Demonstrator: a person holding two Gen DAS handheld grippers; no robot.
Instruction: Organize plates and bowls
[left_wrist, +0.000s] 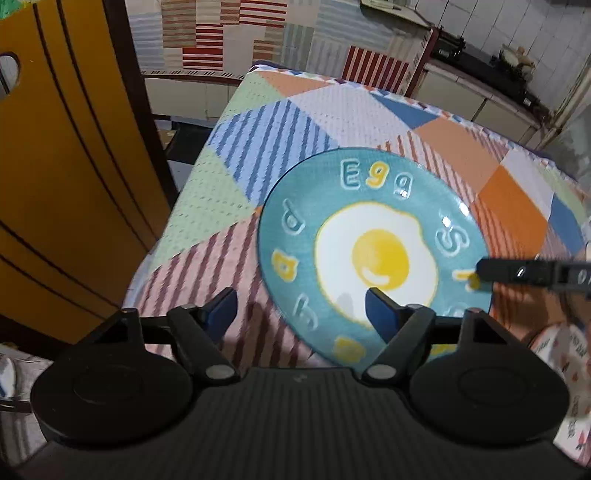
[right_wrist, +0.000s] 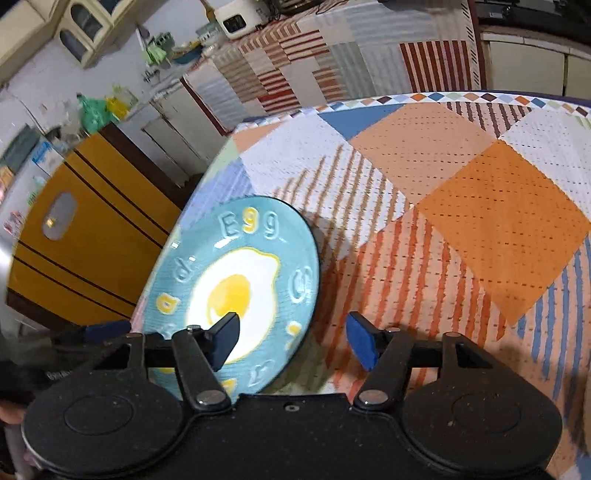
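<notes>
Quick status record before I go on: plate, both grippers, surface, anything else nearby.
plate: teal egg plate, flat on the cloth, near its left edge
left gripper: jaws open, nothing held, one finger over the plate's near rim
right gripper: jaws open, nothing held, straddling the plate's right rim
surface: patchwork tablecloth
other: patterned dish, only partly in view at right

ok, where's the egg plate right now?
The egg plate lies on the patchwork tablecloth near the table's left edge, beside the yellow cabinet. Both open grippers flank it: left gripper at its near-left rim, right gripper at its right.
</notes>
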